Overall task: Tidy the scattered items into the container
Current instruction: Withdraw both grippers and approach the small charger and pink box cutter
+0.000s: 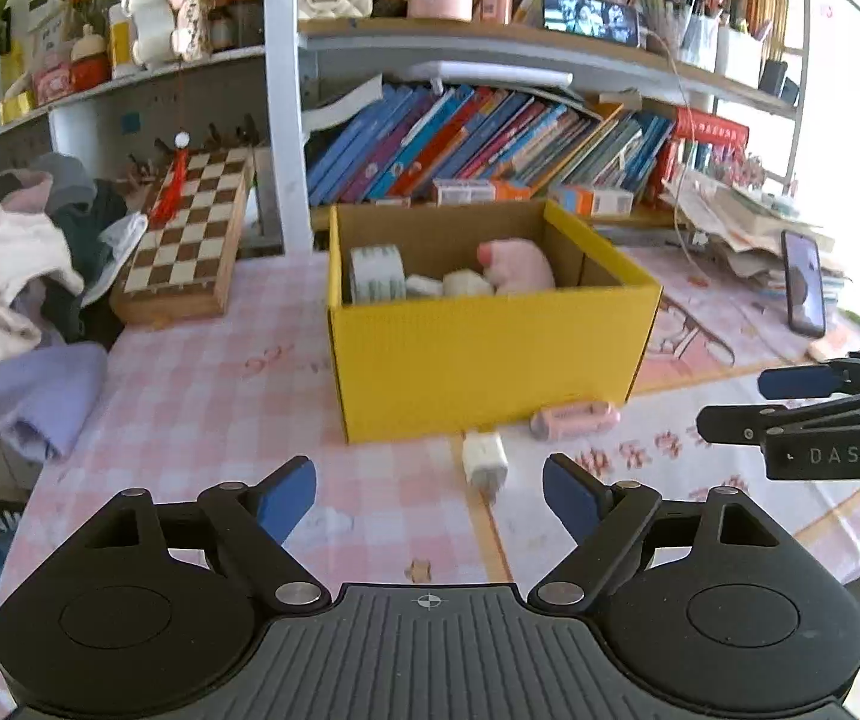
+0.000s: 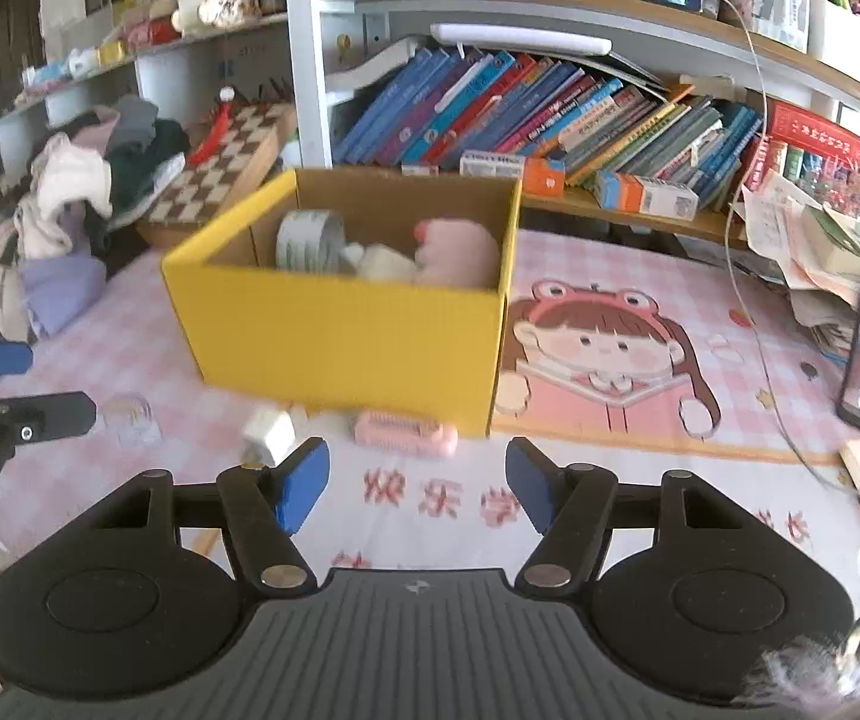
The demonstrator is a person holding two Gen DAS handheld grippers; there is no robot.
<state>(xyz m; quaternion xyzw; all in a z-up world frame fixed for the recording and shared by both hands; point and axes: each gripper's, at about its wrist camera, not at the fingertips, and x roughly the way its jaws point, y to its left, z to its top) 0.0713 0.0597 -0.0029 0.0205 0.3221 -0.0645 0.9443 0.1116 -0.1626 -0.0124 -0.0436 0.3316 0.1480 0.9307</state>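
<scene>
both my grippers are empty, jaws apart. left gripper (image 1: 430, 495) is spread wide, right gripper (image 2: 417, 483) about half way, nothing between the pads on either.

yellow box (image 1: 484, 354) sits mid table, open top, already holding a tape roll (image 1: 377, 273), a pink plush (image 1: 517, 264) and some small white bits.

still loose on the table, both at the foot of the box's near wall:
- white charger plug (image 1: 485, 457): just off the near wall, lying ahead of my left jaws, slightly right of centre.
- pink stapler-like thing (image 2: 405, 432): touching or nearly touching the near wall, ahead of my right jaws. slightly blurred, so can't confirm what it is.

handling guess: plug is light, rigid, smooth plastic, so it may slip. i'd grab across the flat sides of its body, not the prong end. pink item looks rigid, long and low, so i'd pinch across its narrow width near the middle to stop it pivoting. tight to the box wall, so my far finger could nudge the cardboard.
</scene>
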